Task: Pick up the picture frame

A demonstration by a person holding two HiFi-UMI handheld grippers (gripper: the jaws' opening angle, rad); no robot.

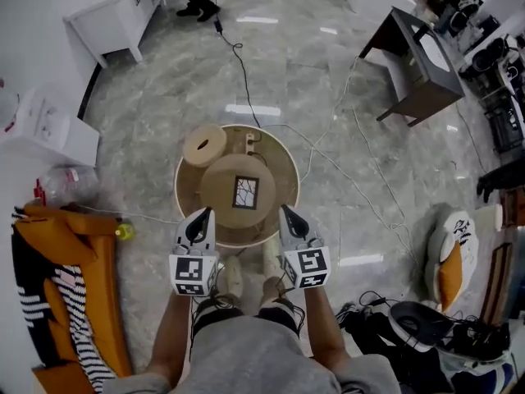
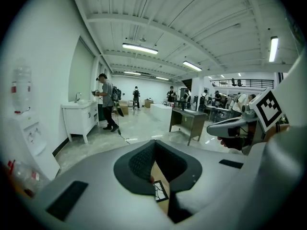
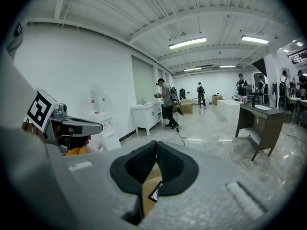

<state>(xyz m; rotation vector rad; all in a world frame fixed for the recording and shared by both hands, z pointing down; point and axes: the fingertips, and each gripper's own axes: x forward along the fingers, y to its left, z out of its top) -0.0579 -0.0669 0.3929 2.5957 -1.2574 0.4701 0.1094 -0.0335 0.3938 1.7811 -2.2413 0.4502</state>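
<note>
1. Nearest, the left gripper (image 1: pixel 203 218) and the right gripper (image 1: pixel 289 217) hover at the table's (image 1: pixel 184 183) near edge, one on each side. Each has its jaws pressed together with nothing between them.
2. The task looks barely begun, since neither gripper touches the frame. As I judge it, everything is left to do: open the jaws, reach in, clamp the frame and lift it.
3. The table is round with a raised rim, like a shallow tray. Inside the rim sits a raised round top (image 1: pixel 217 183).
4. The frame (image 1: pixel 245 192) lies flat at the middle of that top, at the table's centre, apart from both grippers.
5. At the table's far left, inside the rim, sits a smaller disc (image 1: pixel 204 144) with a hole in it.
6. Beyond the table, a black cable (image 1: pixel 238 52) trails away across the marble floor.
</note>
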